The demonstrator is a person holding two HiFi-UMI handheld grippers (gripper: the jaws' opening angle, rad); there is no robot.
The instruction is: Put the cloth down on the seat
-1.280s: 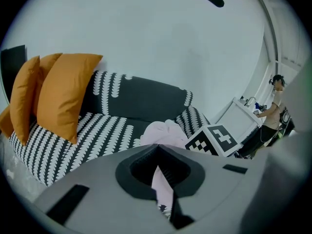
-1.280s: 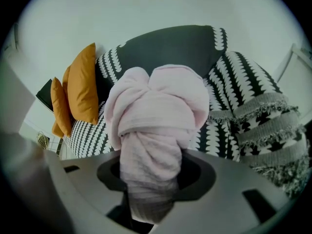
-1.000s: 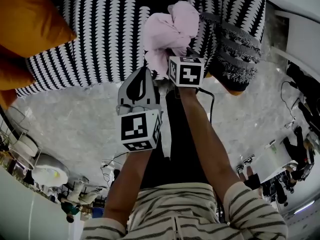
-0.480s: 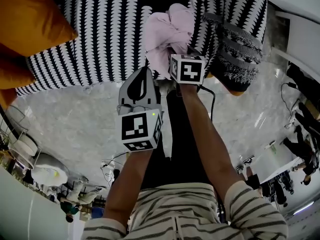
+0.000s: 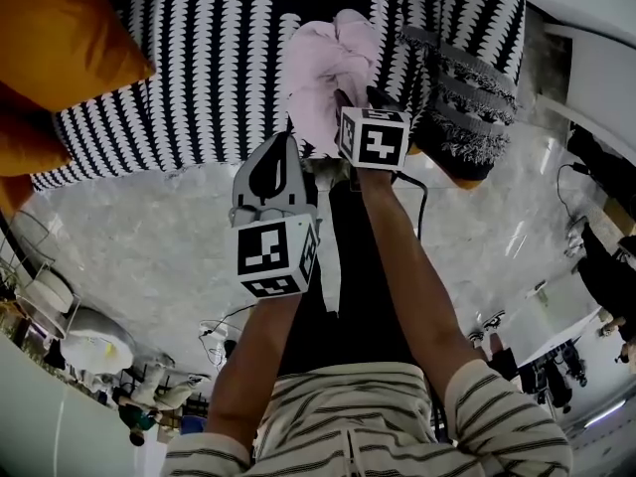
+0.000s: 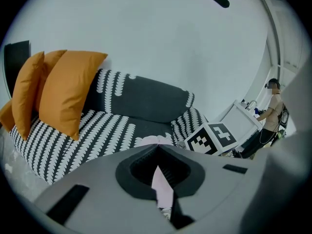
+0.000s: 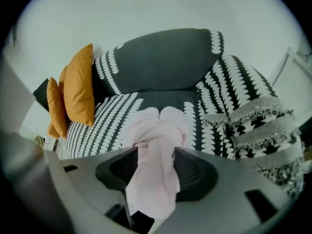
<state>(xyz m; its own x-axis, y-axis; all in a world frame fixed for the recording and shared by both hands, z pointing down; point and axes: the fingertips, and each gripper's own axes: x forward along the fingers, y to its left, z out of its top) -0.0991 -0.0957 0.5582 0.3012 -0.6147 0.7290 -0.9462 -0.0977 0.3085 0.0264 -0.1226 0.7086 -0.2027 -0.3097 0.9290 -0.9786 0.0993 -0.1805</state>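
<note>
Head view: we see left hand-held gripper (image 5: 285, 140) and right hand-held gripper (image 5: 348, 99) both clamped on pink cloth (image 5: 333, 63) above patterned sofa seat (image 5: 199, 78); orange cushions (image 5: 60, 43), marble floor (image 5: 129, 237).

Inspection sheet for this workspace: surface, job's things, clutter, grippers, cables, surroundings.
Surface: seat, black-and-white patterned sofa.
Job's things: cloth, pink and bunched, held over the seat; whether it touches the seat cannot be told.
Clutter: cushions, orange, at the seat's left end; throw, fringed, over the sofa's right arm.
Grippers: right gripper shut on the cloth; left gripper shut, a strip of the cloth between its jaws.
Cables: cable, black, trailing by the right forearm.
Surroundings: floor, marbled; person standing far off.
</note>
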